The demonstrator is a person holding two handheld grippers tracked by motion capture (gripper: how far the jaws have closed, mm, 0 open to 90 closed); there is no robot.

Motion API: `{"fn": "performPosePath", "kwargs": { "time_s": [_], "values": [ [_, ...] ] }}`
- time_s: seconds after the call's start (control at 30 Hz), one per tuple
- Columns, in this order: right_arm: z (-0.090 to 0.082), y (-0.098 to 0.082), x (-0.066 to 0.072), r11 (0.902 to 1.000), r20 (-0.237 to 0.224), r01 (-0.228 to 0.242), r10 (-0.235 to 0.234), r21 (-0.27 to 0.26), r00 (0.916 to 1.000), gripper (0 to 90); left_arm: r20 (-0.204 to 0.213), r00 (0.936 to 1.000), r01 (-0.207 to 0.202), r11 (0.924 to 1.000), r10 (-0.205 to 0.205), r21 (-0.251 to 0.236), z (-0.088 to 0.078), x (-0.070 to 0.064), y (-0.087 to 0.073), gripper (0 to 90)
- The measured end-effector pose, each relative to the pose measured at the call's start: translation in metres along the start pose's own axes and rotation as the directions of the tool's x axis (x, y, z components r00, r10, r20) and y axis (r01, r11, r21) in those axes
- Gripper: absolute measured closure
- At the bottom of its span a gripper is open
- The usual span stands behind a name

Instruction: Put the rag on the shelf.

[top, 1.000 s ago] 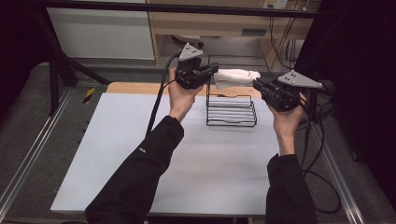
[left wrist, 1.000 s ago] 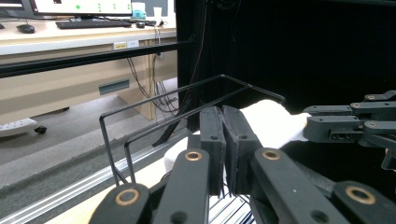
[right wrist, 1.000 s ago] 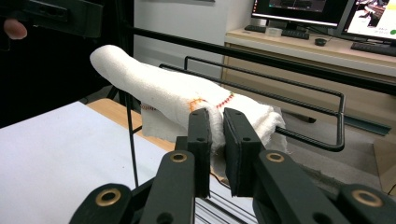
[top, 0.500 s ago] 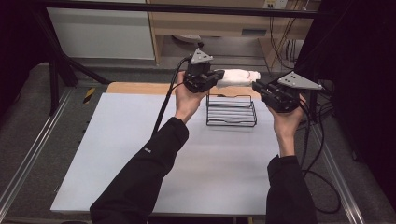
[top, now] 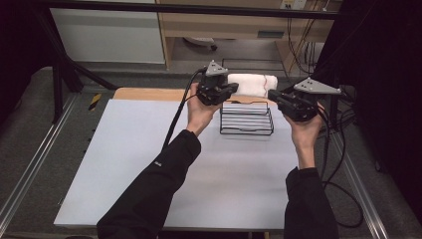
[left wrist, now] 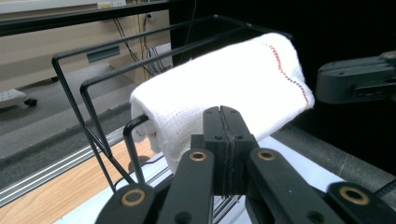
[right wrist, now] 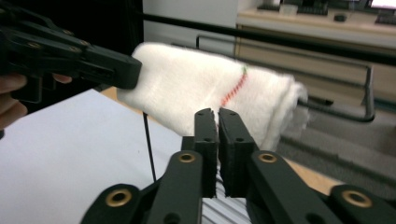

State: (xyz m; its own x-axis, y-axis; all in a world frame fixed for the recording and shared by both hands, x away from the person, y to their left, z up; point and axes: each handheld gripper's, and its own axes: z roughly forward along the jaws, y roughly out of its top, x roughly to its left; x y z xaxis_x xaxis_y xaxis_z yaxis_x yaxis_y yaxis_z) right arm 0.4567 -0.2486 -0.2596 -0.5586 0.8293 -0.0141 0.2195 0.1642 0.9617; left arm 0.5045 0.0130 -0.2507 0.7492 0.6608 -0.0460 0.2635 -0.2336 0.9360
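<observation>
Lower now than a second ago: left tongs (top: 225, 90), sunk toward the wire rack (top: 247, 119), rolled white towel (top: 251, 83) resting across its far top edge. From above, right tongs (top: 283, 102) level beside the rack on the white worktop (top: 124, 164). Left gripper view: clenched empty, towel (left wrist: 224, 98) just ahead. Right gripper view: clenched empty, towel (right wrist: 210, 91) close beyond.
</observation>
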Motion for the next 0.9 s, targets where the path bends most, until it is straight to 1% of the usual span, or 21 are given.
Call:
{"fn": "performPosePath", "kwargs": {
  "time_s": [0.13,0.27,0.43,0.57,0.63,0.7,0.83,0.9],
  "values": [
    [0.009,-0.008,-0.004,0.9993,0.016,-0.023,0.022,0.03,0.9996,89.8,-0.001,1.0,-0.001,0.9999,0.001,0.011,0.003,0.001,-0.003,89.5],
    [0.016,-0.012,-0.007,0.9987,0.04,-0.033,0.031,0.038,0.9987,89.7,-0.006,1.0,-0.001,0.9999,0.001,0.011,0.007,0.002,-0.005,89.5],
    [0.021,-0.013,-0.009,0.9988,0.04,-0.035,0.034,0.033,0.9986,87.4,-0.007,1.0,-0.001,1.0,0.001,0.009,0.011,0.002,-0.007,89.4],
    [0.016,-0.013,-0.006,0.9997,0.027,-0.025,0.025,0.004,0.9993,81.8,0.006,1.0,-0.007,1.0,0.007,0.0,0.006,0.001,-0.008,87.7],
    [0.012,-0.014,-0.005,0.9997,0.017,-0.025,0.025,-0.002,0.9995,78.3,0.003,0.9998,-0.02,0.9998,0.02,-0.003,0.002,0.0,-0.008,86.1],
    [0.008,-0.013,-0.004,0.9997,0.011,-0.02,0.02,-0.01,0.9997,74.8,0.004,0.9997,-0.024,0.9997,0.024,-0.01,-0.003,-0.001,-0.008,84.4],
    [-0.001,-0.012,-0.002,0.9994,-0.005,-0.026,0.026,-0.024,0.9997,66.3,0.003,0.9996,-0.029,0.9995,0.029,-0.014,-0.013,0.001,-0.008,79.8],
    [-0.004,-0.011,0.0,0.9992,-0.006,-0.027,0.027,-0.029,0.9996,60.1,0.003,0.9997,-0.026,0.9996,0.026,-0.01,-0.018,0.002,-0.01,76.7]
  ]
}}
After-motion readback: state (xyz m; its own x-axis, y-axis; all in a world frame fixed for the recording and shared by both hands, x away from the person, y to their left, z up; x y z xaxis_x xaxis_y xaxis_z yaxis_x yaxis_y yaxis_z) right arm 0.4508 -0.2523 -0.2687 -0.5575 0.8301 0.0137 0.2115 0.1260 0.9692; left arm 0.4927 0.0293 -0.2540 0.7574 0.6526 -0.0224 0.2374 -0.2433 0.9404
